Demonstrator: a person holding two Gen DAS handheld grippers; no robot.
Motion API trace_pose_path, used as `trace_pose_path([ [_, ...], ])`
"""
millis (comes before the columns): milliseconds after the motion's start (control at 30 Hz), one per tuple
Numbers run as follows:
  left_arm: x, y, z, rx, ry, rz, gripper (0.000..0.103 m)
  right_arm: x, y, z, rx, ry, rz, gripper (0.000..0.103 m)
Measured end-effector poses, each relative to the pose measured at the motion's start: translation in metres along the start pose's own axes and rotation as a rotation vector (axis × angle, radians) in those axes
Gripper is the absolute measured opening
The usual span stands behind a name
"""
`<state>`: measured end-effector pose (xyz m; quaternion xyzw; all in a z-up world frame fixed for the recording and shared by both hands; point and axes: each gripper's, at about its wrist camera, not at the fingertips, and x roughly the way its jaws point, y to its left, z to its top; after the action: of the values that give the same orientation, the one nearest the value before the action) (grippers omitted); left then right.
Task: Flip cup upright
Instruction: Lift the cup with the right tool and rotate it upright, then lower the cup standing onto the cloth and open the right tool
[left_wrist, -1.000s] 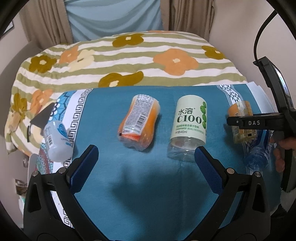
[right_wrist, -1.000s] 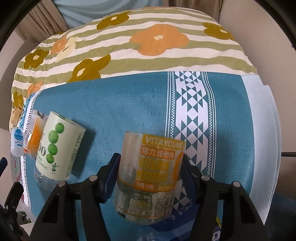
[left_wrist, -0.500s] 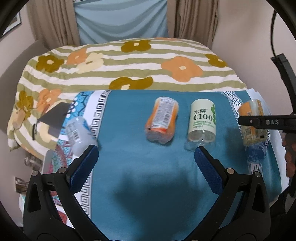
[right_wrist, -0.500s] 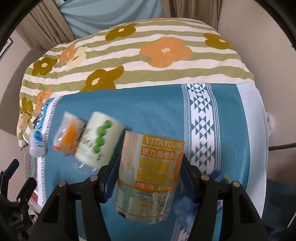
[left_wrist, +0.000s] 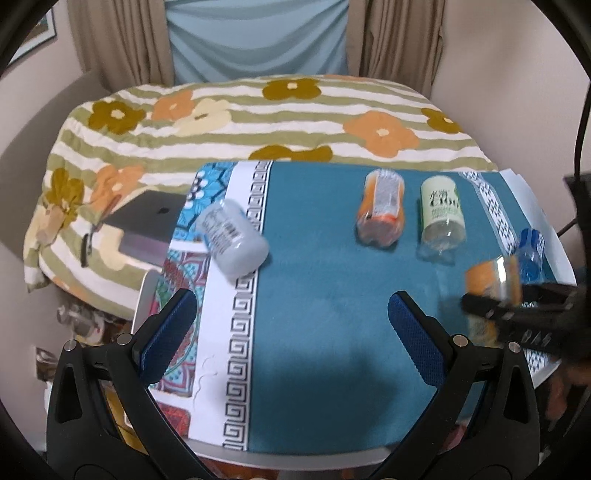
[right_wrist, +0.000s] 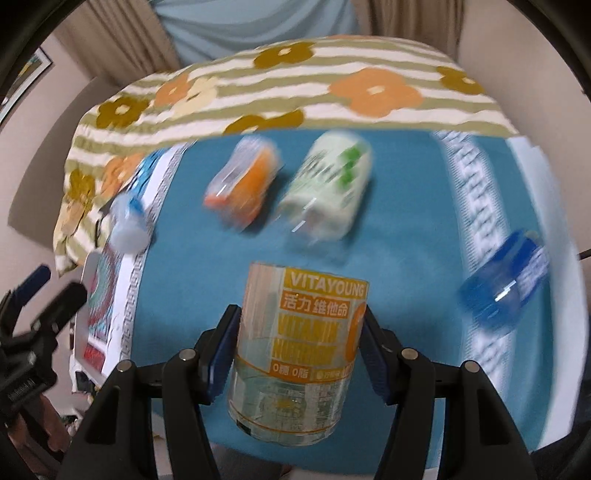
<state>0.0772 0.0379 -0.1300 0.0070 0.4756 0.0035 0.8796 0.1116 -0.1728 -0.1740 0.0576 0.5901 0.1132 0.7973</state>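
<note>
My right gripper (right_wrist: 299, 350) is shut on a clear cup with an orange VITAYOUNG label (right_wrist: 295, 347) and holds it above the blue cloth; it also shows in the left wrist view (left_wrist: 493, 284), blurred, at the right. My left gripper (left_wrist: 291, 328) is open and empty above the near part of the blue cloth (left_wrist: 325, 314). Lying on their sides on the cloth are an orange cup (left_wrist: 380, 206), a pale green C100 cup (left_wrist: 441, 216), a white cup (left_wrist: 231, 238) and a blue cup (left_wrist: 530, 253).
The cloth covers a small table in front of a bed with a striped flowered quilt (left_wrist: 236, 114). A grey box (left_wrist: 147, 221) lies at the left on the quilt. Curtains hang behind. The right wrist view is motion-blurred.
My right gripper lifted the VITAYOUNG cup and swung back and left toward the cloth's middle. My left gripper pulled back and left; the white cup now lies ahead of it.
</note>
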Motion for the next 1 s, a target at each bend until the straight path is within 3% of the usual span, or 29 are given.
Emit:
trace_pose_path([
  [433,0.021,0.03,-0.029,-0.003,0.047,-0.033,0.103,0.053,0.04,-0.032,-0.048,0.02,0.006,0.057],
  [1000,0.028,0.037,-0.037,-0.015,0.067,-0.039,0.103,0.062,0.041,-0.037,-0.055,0.024,0.001,0.06],
])
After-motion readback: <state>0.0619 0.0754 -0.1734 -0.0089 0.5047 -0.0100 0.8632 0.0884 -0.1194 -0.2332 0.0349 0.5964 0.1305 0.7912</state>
